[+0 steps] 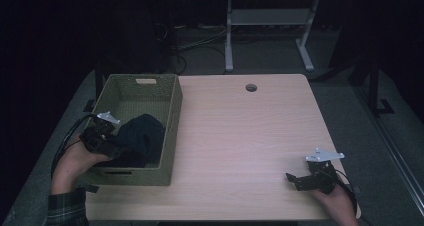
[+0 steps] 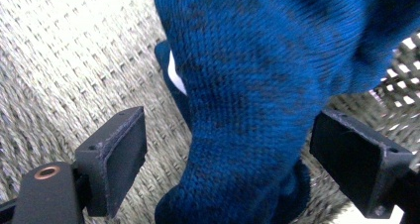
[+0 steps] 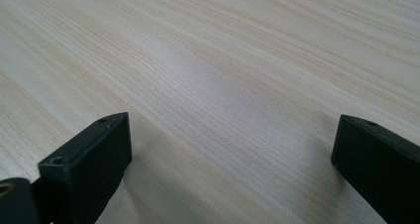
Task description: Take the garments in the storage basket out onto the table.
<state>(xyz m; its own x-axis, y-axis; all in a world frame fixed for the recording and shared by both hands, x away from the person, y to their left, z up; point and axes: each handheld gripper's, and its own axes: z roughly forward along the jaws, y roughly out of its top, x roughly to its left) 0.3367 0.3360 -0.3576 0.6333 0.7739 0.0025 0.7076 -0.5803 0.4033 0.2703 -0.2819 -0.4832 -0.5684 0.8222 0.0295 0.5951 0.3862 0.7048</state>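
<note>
While the left gripper (image 1: 112, 143) hung open around the dark blue knitted cloth (image 2: 257, 85) in the woven green basket (image 1: 172, 131), nothing was gripped. It likely needed to close next. The right gripper (image 1: 300, 181) sat open and empty above the pale wooden worktop (image 1: 240, 136).

Dim office: desk (image 1: 240, 136), floor cables (image 1: 195, 43)

No readable text, brand, number or sign is being shown anywhere. A small white tag (image 2: 174, 75) is being seen on the blue knitted garment (image 2: 257, 85), just ahead of the left gripper (image 2: 228, 154) and between its spread jaws, but nothing can be read on it.
</note>
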